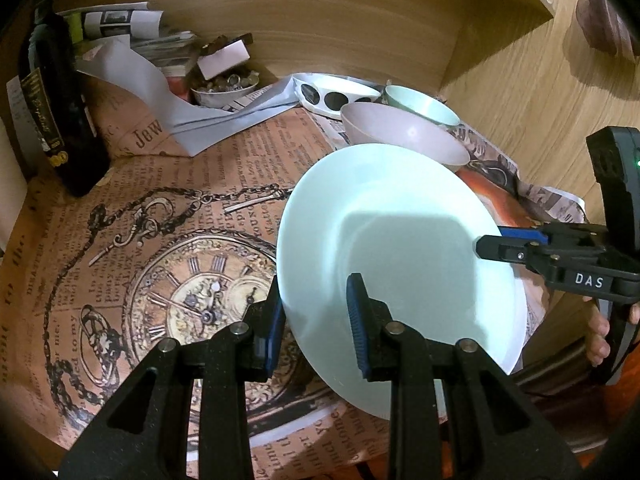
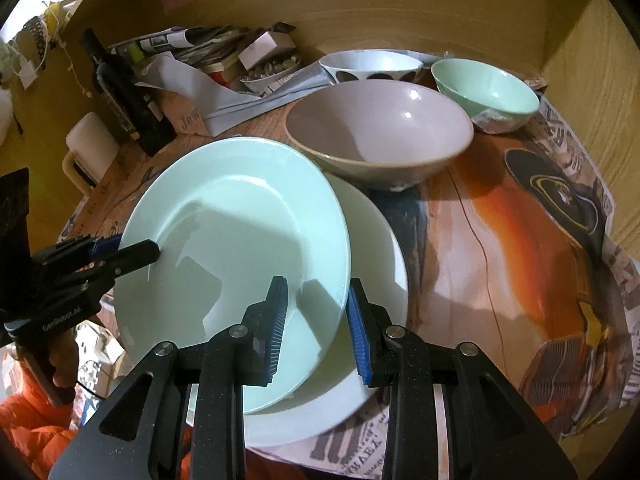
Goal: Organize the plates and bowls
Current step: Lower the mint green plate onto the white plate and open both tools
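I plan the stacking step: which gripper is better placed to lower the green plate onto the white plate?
Probably right: the right gripper holds the green plate directly above the white plate.

White letters "DAS" stand on the black body of the right gripper (image 1: 496,242) in the left wrist view. The vintage newsprint sheet (image 1: 160,200) covering the worktop shows "Jew" in large type near the dark bottle (image 1: 60,112), whose gold label script is too small to read
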